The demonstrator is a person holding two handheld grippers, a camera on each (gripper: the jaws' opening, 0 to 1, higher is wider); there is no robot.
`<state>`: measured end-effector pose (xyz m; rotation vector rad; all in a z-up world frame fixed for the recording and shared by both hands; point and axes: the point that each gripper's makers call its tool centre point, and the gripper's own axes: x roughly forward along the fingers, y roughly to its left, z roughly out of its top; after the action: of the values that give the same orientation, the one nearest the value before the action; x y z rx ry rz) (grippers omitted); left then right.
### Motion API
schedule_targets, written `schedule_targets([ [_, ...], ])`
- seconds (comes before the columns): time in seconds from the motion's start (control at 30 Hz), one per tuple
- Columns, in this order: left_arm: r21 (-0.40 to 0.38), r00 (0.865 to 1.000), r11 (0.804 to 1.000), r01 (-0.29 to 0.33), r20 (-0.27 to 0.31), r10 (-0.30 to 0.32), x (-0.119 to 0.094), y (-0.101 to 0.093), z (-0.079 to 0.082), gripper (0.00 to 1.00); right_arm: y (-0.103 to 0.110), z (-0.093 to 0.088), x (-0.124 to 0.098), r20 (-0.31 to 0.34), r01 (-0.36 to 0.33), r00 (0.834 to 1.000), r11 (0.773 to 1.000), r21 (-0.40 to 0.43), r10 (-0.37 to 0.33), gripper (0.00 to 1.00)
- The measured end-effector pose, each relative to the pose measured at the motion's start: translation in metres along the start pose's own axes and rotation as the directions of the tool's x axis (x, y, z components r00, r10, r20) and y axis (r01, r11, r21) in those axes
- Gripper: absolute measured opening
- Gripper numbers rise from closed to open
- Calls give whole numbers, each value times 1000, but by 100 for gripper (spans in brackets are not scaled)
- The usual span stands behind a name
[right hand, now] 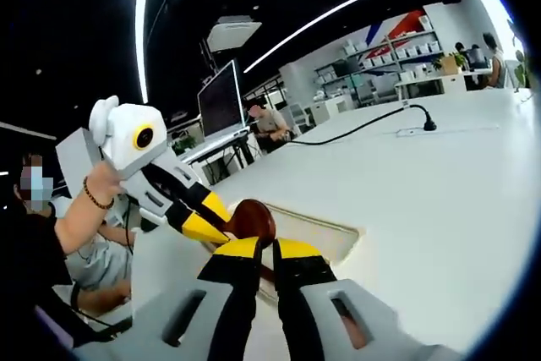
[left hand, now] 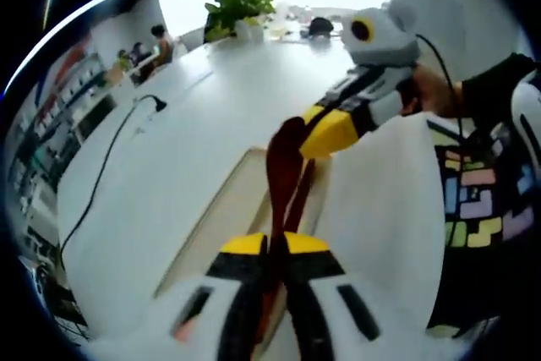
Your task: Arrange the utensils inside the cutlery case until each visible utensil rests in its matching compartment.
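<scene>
Left claw (left hand: 272, 247): pinching spoon (left hand: 284, 158) handle.
Right claw (right hand: 264, 249): pressed together at spoon bowl.
Spoon axis: running between claws, above case (left hand: 224, 213) on table (left hand: 194, 116).

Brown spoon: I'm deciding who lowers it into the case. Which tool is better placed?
Left, I think. The left tool is shut on the brown spoon by its handle, over the cutlery case; the right tool only sits by the bowl end.
</scene>
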<state>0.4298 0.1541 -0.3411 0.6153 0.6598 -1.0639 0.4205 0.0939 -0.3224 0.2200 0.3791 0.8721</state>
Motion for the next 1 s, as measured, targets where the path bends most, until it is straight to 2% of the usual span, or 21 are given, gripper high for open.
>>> schedule_targets([
  [0.13, 20, 999, 1000, -11, -34, 12, -1, 8, 1, 5, 7, -16, 0, -38, -33, 999, 999, 15, 34, 0],
  [0.2, 17, 999, 999, 36, -39, -36, -4, 4, 3, 5, 10, -20, -1, -36, -35, 999, 999, 18, 35, 0],
  [0.23, 25, 998, 999, 36, -43, -35, -5, 4, 4, 5, 10, -21, -2, -28, -34, 999, 999, 16, 34, 1],
  [0.37, 140, 988, 989, 56, -152, -35, -8, 5, -7, 5, 4, -12, -11, 14, -7, 1000, 1000, 12, 7, 2],
  [0.43, 124, 980, 986, 108, -181, -84, -7, -4, -11, 5, -3, -3, -16, 44, 9, 999, 1000, 8, -9, 2],
  [0.5, 145, 975, 982, 118, -205, -87, -3, -13, -16, 5, -7, 2, -20, 56, 12, 998, 1000, 8, -13, 2],
  [0.57, 186, 968, 977, 102, -243, -55, 1, -8, -20, 5, -14, 7, -23, 75, 33, 997, 999, 25, -35, 2],
  [0.7, 217, 965, 969, 115, -256, -57, 3, -12, -19, 5, -17, 8, -27, 85, 55, 995, 998, 16, -57, 2],
  [0.8, 231, 964, 965, 126, -260, -63, 6, -15, -18, 5, -18, 13, -29, 132, 94, 987, 995, -28, -90, 2],
  [0.9, 246, 958, 960, 133, -281, -61, 7, -18, -20, 5, -18, 12, -29, 133, 119, 985, 991, -61, -110, 2],
  [1.0, 245, 960, 961, 131, -271, -61, 5, -13, -16, 6, -18, 12, -27, 133, 118, 985, 991, -70, -108, 2],
])
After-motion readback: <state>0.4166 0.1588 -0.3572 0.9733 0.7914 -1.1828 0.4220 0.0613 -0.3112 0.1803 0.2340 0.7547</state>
